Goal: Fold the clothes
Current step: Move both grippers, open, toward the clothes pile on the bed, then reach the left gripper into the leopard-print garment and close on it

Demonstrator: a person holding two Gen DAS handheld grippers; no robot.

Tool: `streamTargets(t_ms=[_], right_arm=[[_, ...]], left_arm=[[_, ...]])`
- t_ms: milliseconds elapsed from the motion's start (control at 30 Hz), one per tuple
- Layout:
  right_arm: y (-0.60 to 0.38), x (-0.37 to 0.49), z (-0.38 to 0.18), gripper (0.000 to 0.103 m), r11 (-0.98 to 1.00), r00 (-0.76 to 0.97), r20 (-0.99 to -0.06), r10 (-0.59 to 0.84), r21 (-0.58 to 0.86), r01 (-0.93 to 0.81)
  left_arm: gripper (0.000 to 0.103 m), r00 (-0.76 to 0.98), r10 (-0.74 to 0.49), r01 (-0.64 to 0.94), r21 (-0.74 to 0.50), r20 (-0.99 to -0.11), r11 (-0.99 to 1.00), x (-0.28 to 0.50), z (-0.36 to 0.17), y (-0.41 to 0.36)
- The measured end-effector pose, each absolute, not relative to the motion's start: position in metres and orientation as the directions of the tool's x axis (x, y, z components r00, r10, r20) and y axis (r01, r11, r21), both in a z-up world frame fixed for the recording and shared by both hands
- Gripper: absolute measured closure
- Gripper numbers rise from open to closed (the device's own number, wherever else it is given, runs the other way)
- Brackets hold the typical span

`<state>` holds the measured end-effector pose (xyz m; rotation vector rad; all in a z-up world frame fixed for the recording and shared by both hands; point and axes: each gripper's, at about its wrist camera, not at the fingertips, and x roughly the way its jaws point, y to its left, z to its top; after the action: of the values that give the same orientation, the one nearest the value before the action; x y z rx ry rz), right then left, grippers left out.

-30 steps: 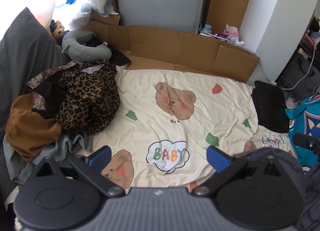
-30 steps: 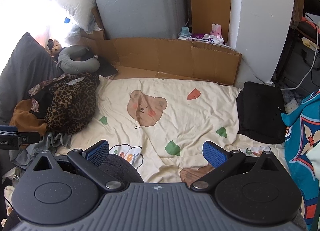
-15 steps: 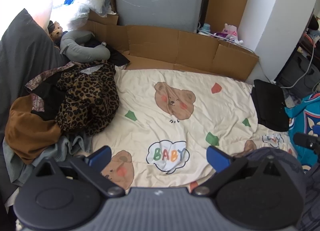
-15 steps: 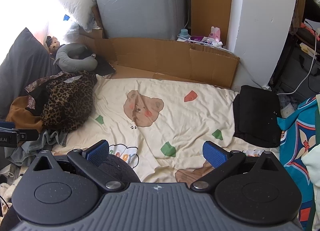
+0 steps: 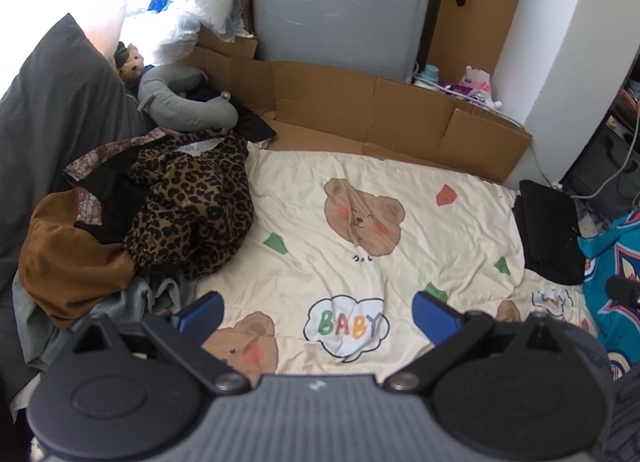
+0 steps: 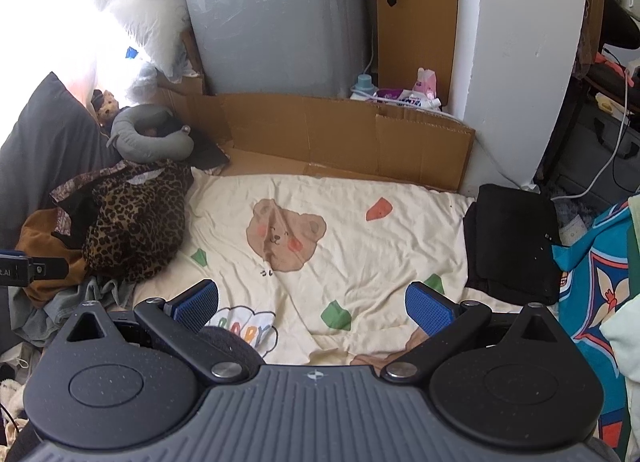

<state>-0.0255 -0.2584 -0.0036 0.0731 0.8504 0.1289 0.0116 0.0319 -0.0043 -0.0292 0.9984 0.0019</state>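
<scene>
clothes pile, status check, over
Left claw open, empty. Right claw open, empty. Clothes pile unfolded, left of blanket. Nothing blocking.

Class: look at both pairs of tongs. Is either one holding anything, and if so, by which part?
Nothing is held. The left tongs and right tongs are both open and empty above the bear blanket; the leopard-print garment lies untouched.

Creased cotton sheet (image 5: 400, 182); matt corrugated cardboard (image 5: 360, 110); leopard-print cloth (image 5: 192, 206).

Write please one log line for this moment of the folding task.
phase: before pick | left gripper: open, empty | right gripper: open, empty | leopard garment: unfolded in pile, left of blanket | black garment: folded, right edge
</scene>
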Motion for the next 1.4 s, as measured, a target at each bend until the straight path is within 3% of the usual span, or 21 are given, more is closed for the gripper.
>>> streamTargets(t_ms=[667,1400], right_arm=[[-0.253,0.008,-0.016,0.001,0.975,0.709,-0.673,0.211,0.192,-0.107],[-0.229,0.082,-0.112,0.001,0.945,0.683,-0.679,0.270,0.322,-0.053]], left_arm=[[0.008,0.549,0.019,-0.094,-0.039,-0.836,0.995,0.050,-0.023,0.106],[0.010,0.545,0.096,-0.189,-0.011,-0.833,0.982,0.125,-0.111,0.214]])
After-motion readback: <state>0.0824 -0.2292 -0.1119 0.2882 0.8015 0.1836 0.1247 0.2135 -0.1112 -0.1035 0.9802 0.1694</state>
